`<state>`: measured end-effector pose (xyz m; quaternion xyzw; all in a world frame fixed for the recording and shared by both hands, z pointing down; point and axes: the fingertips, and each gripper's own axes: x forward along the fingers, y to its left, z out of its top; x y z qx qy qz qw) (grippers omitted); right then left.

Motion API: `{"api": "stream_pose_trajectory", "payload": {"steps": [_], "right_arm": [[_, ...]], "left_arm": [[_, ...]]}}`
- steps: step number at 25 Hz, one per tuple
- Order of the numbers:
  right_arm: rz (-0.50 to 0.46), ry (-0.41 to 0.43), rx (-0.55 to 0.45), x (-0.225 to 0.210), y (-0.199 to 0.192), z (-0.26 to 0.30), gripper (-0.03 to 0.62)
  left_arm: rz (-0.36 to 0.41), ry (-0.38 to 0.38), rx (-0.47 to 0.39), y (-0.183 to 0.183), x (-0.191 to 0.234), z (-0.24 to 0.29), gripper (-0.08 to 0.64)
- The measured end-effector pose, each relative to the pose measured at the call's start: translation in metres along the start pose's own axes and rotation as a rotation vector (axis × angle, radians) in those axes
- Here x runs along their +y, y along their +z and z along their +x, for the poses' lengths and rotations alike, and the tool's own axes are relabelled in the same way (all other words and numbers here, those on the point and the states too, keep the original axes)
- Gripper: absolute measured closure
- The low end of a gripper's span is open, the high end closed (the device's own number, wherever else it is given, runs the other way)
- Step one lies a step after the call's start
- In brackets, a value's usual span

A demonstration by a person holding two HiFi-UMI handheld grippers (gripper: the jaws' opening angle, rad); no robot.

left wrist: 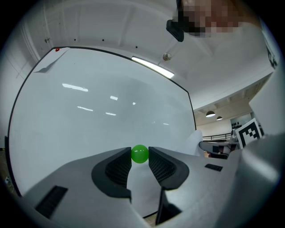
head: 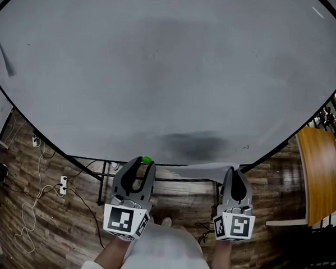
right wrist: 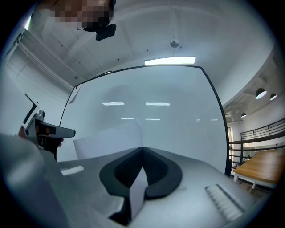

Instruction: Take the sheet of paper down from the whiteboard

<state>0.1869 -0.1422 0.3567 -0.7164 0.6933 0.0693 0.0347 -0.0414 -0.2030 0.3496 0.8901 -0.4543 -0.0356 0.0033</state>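
Observation:
A wide whiteboard (head: 165, 75) fills the head view. Along its bottom edge a white sheet of paper (head: 197, 172) curls away from the board. My right gripper (head: 233, 170) is shut on the sheet's right end; in the right gripper view the paper (right wrist: 109, 138) runs out leftward from the closed jaws of that gripper (right wrist: 143, 149). My left gripper (head: 146, 162) is at the sheet's left end, shut on a small green ball magnet (head: 147, 160). In the left gripper view the magnet (left wrist: 140, 154) sits pinched between both pads, with the sheet's far end (left wrist: 194, 142) off to the right.
Another strip of paper (head: 1, 52) hangs under a red magnet (left wrist: 56, 49) at the board's top left corner. A wooden table (head: 322, 173) stands at the right. Cables and a power strip (head: 63, 184) lie on the wooden floor at the left, beside the board's stand (head: 103, 182).

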Motion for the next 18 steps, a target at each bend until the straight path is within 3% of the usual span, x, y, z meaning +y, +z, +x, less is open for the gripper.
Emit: {"api": "stream_pose_trajectory", "payload": {"steps": [18], "right_arm": [[-0.001,-0.001,0.000,0.008,0.002,0.018,0.583]], "left_arm": [[-0.009,-0.003,0.003,0.001,0.010,0.007,0.437]]}}
